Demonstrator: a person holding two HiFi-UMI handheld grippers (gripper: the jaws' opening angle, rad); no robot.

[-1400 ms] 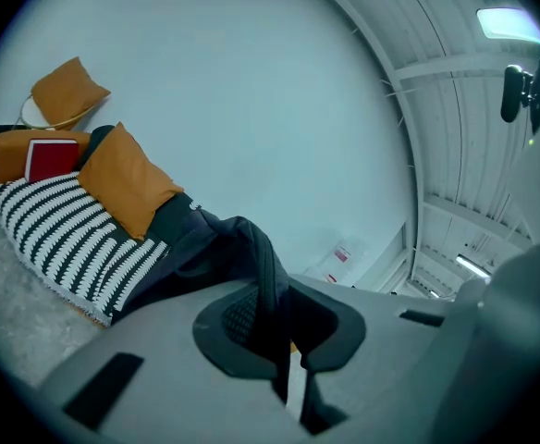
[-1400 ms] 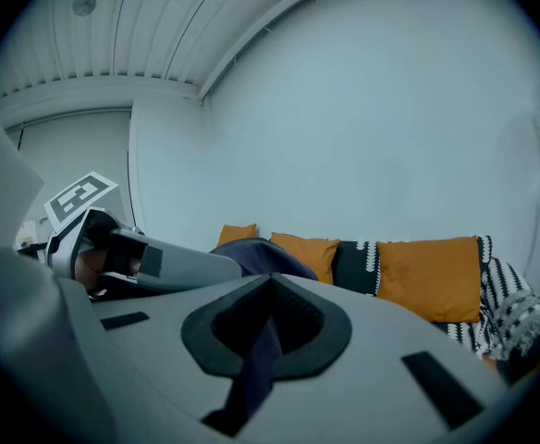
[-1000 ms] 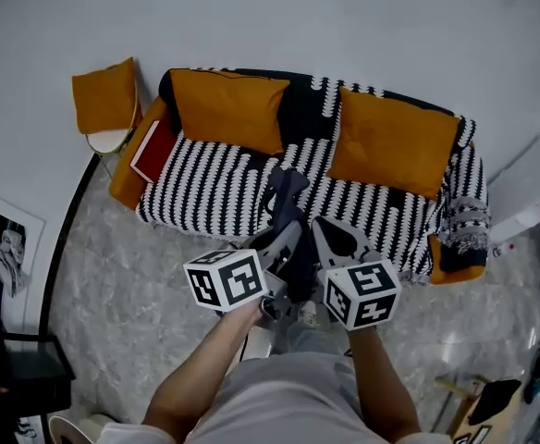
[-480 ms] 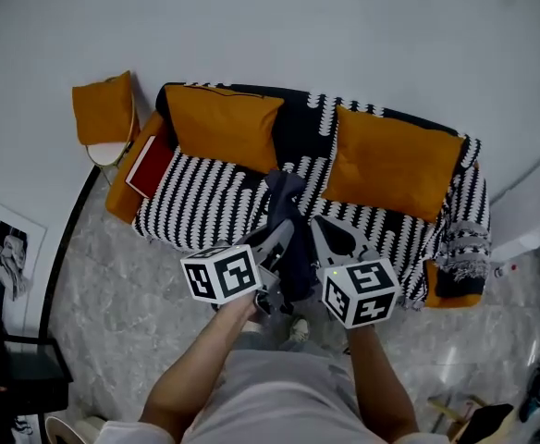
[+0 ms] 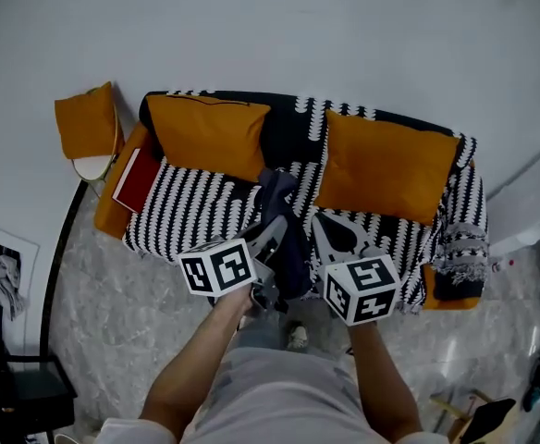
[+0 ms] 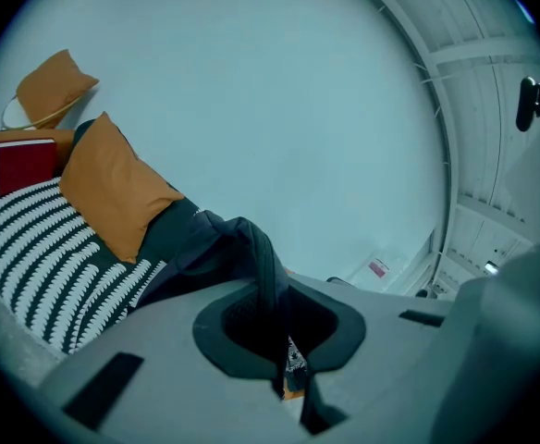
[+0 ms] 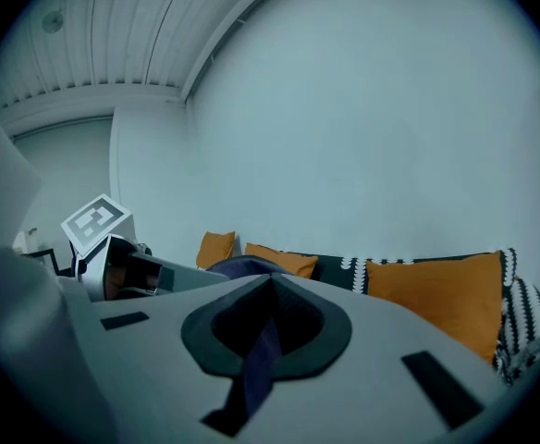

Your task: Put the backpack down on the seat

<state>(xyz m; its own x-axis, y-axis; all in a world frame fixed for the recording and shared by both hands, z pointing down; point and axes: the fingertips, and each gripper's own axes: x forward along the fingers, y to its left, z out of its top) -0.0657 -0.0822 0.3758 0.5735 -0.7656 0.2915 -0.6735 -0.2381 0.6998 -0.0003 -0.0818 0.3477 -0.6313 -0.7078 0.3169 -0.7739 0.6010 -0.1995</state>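
A dark navy backpack point(image 5: 287, 248) hangs between my two grippers, over the front edge of the striped sofa seat point(image 5: 196, 213). My left gripper point(image 5: 272, 234) is shut on one of its straps point(image 6: 266, 280), which runs up through the closed jaws to the bag's top point(image 6: 201, 248). At the bag's right side, my right gripper point(image 5: 325, 234) is shut on another strap point(image 7: 263, 345). In the right gripper view the bag's top point(image 7: 242, 266) shows just beyond the jaws. The bag's lower part is hidden behind the grippers and arms.
Two orange cushions point(image 5: 207, 135) point(image 5: 387, 165) lean on the sofa back. A red book point(image 5: 137, 178) lies at the sofa's left end. A small orange cushion point(image 5: 83, 123) sits on a chair to the left. A black chair point(image 5: 20, 396) stands at lower left, white furniture point(image 5: 529, 202) at right.
Both grippers keep hold of the backpack straps. The sofa has drifted a little left in the head view and the left gripper's cube has edged left with it.
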